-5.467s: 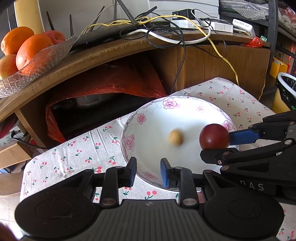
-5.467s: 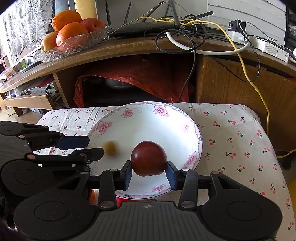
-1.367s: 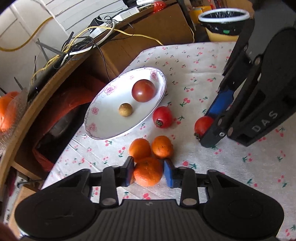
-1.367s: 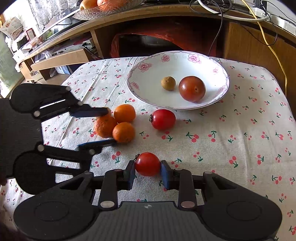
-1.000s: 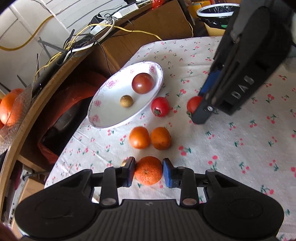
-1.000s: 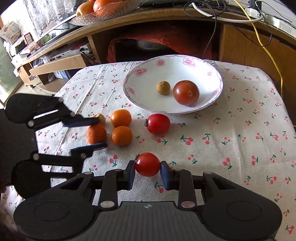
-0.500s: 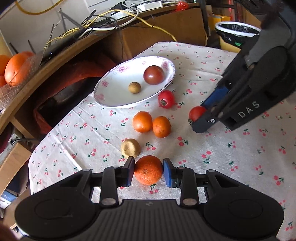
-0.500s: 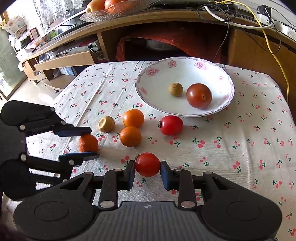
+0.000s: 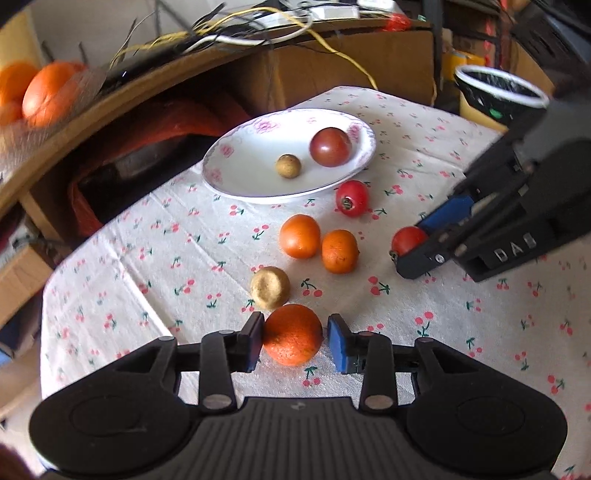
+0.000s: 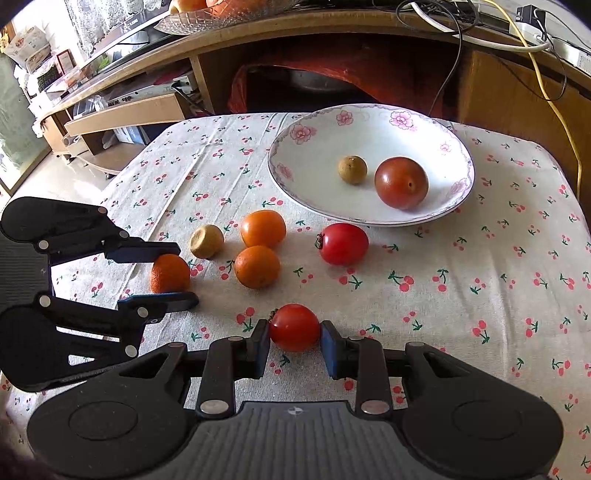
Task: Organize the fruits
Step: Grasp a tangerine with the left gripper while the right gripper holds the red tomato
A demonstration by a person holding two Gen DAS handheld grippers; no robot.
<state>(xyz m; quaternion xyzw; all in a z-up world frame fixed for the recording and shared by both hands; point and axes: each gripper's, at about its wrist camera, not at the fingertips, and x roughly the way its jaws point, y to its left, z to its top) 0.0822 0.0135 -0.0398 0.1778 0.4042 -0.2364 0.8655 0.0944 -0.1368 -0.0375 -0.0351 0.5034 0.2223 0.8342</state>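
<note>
glass fruit dish (image 10: 221,13): cut by top edge | shelf oranges (image 9: 44,92): blurred
</note>
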